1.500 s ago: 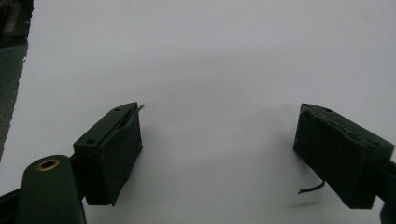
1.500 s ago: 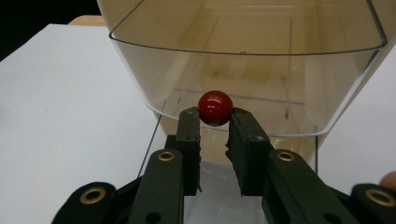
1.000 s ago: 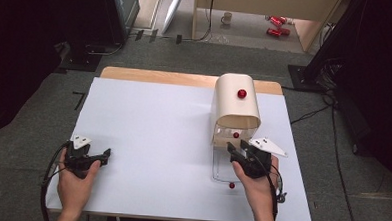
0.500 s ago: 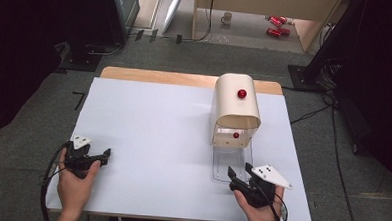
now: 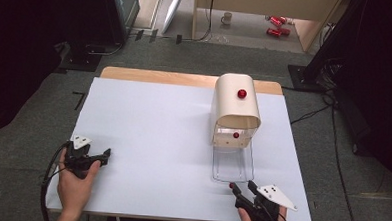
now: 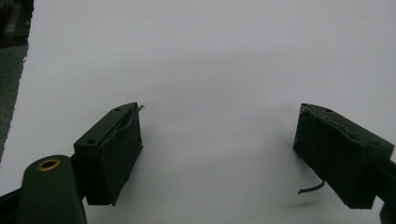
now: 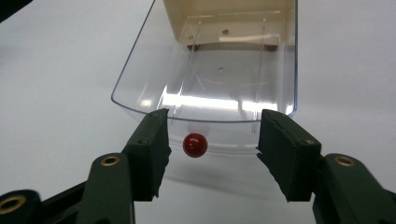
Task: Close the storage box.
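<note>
Clear plastic drawer [image 7: 210, 88] pulled out of cream box [image 5: 235, 108], nothing inside, red knob [image 7: 194, 144] between right gripper's [image 7: 212, 149] parted jaws, just closing, untouched

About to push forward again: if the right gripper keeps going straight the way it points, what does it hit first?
Most likely the red knob on the clear drawer front, lying between the right gripper's open fingers; the exact gap is unclear.

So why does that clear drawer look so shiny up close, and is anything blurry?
In the right gripper view, the clear drawer catches white glare streaks across its floor, and the red knob is fairly sharp while the nearest gripper parts are soft. In the left gripper view, the white table looks washed out with a soft shadow. In the high view, the surroundings are dark.
</note>
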### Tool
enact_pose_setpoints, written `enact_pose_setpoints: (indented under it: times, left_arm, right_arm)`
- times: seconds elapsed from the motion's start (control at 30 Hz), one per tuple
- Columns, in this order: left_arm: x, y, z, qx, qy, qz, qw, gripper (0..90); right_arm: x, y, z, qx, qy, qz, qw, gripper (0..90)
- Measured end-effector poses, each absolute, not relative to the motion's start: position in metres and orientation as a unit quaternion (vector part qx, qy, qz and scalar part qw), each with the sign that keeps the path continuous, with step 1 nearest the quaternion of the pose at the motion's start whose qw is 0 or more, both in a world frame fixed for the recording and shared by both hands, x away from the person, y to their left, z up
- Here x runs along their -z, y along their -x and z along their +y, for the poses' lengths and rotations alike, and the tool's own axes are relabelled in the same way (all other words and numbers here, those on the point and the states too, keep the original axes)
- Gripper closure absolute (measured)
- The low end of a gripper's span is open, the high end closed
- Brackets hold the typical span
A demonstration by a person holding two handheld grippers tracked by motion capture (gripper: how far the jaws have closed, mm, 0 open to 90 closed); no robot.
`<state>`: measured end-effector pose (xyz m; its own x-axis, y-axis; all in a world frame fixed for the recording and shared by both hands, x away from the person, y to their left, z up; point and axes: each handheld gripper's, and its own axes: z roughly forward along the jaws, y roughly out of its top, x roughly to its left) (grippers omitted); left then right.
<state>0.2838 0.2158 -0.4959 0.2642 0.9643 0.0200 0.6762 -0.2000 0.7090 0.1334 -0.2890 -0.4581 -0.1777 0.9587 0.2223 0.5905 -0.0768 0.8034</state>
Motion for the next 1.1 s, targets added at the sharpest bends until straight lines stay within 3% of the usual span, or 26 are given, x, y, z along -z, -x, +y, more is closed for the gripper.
enact_pose_setpoints:
  times: [1.1]
  left_arm:
    - [0.496, -0.284, 0.216, -0.240, -0.736, 0.557, 0.300, 15.2]
  right_arm:
    - [0.485, -0.142, -0.285, -0.374, -0.627, 0.646, 0.224, 66.9]
